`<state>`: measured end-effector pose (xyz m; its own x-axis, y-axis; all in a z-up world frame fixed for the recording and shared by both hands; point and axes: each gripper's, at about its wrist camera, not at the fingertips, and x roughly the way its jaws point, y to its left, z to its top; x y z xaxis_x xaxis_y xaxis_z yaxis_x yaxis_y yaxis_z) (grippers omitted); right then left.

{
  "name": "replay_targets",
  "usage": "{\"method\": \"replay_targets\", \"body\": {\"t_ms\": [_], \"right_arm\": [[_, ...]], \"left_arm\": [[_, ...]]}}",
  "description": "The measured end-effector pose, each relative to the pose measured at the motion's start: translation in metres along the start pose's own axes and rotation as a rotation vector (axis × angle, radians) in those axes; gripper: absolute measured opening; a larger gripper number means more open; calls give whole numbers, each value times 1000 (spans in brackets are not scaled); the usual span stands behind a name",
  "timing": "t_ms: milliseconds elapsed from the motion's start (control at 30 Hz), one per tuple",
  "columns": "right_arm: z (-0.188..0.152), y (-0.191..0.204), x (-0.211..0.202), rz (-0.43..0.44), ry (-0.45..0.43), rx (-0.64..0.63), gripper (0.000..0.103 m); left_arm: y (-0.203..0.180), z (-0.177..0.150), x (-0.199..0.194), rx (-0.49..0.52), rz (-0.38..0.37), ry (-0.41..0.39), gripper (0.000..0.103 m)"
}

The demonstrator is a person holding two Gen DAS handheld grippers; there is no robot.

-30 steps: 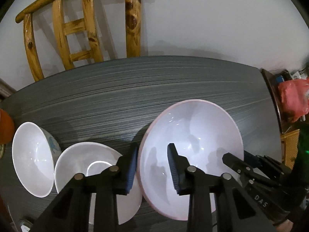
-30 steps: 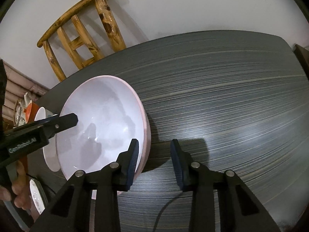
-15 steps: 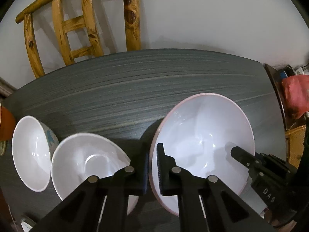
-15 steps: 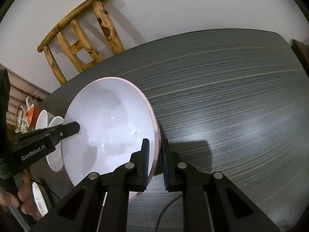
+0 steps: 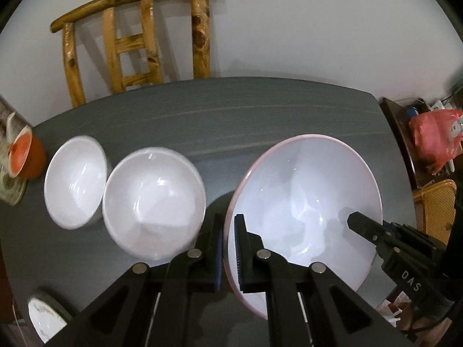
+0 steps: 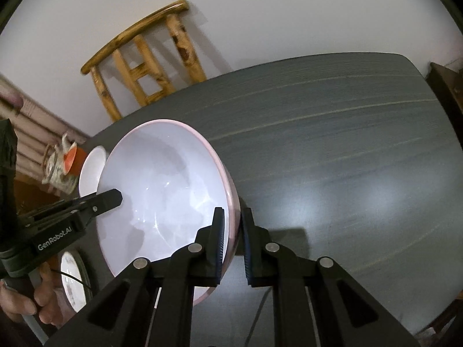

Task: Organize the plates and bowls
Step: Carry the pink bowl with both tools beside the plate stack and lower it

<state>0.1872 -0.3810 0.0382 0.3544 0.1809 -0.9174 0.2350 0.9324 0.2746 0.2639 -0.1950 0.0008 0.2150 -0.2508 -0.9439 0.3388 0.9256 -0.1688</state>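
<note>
Since a second ago both grippers have closed on the big pink-rimmed bowl (image 5: 303, 202), and it now sits higher above the table (image 5: 231, 121), tilted. Left gripper (image 5: 228, 248): jaws pinched on the bowl's left rim, one finger inside, one outside. Right gripper (image 6: 233, 243): jaws pinched on the opposite rim, same arrangement. The bowl hangs between the two, empty, white inside.

Left of it on the dark table, a medium white bowl (image 5: 153, 205), with a smaller white bowl (image 5: 75, 180) just beside that, both blurred. Orange cup (image 5: 26, 156) at the far left edge. A small plate (image 5: 47, 321) lies near the lower left corner. Wooden chair (image 5: 136, 43) behind the table, against a pale wall. A hand (image 6: 34, 303) grips the left gripper's handle in the right wrist view.
</note>
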Motion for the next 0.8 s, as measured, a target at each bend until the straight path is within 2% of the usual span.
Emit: {"method": "replay_targets", "body": {"t_ms": [533, 800], "right_arm": [[-127, 71, -8, 38, 100, -116, 13], [-162, 103, 5, 62, 137, -156, 13]], "left_arm": [[62, -148, -43, -137, 55, 13, 7], [91, -205, -54, -223, 67, 17, 7]]}}
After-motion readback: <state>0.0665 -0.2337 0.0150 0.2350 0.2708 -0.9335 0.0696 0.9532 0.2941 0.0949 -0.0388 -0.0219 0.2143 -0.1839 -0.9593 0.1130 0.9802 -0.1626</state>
